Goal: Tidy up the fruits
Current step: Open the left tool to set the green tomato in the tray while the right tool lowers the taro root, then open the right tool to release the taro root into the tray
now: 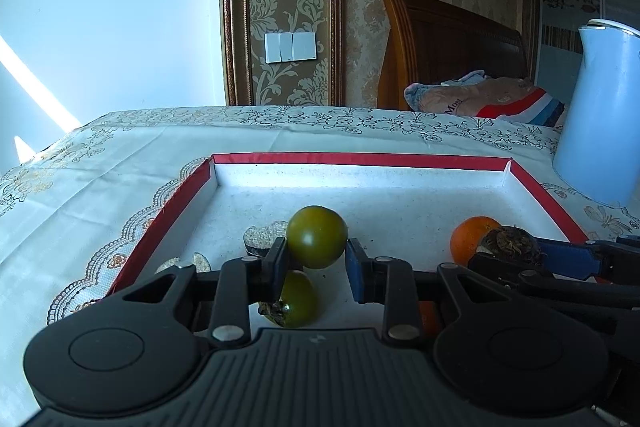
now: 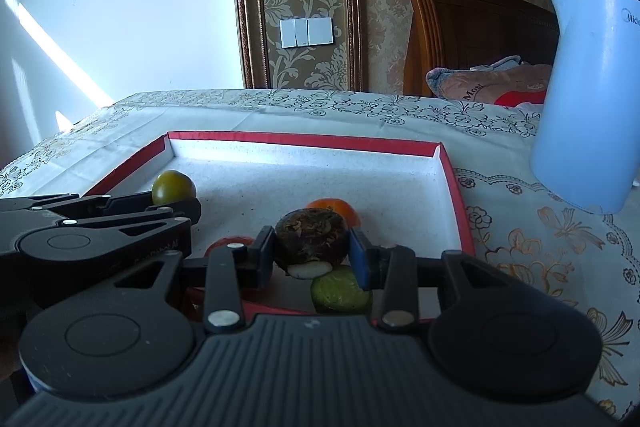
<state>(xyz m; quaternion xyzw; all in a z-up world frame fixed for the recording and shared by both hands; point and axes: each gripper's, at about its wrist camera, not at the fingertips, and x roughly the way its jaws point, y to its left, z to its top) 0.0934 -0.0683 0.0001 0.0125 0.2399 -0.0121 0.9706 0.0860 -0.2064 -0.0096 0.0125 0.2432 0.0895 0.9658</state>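
My left gripper (image 1: 317,247) is shut on a round green tomato (image 1: 317,242), held just over the white floor of the red-rimmed tray (image 1: 360,159). A second green tomato (image 1: 296,301) with a dry stem lies under its fingers. My right gripper (image 2: 311,247) is shut on a dark brown, rough-skinned fruit (image 2: 310,237) with a pale cut base. Behind it in the tray sits an orange (image 2: 332,207), and a green fruit (image 2: 340,291) lies beneath it. In the right wrist view the left gripper (image 2: 176,201) with its green tomato (image 2: 173,188) is at the left.
A tall white kettle (image 2: 588,99) stands on the patterned tablecloth (image 2: 520,227) right of the tray. Speckled round slices (image 1: 266,239) lie in the tray's left part. A red fruit (image 2: 230,241) is partly hidden by the fingers. A wooden headboard (image 1: 448,43) and bedding are beyond the table.
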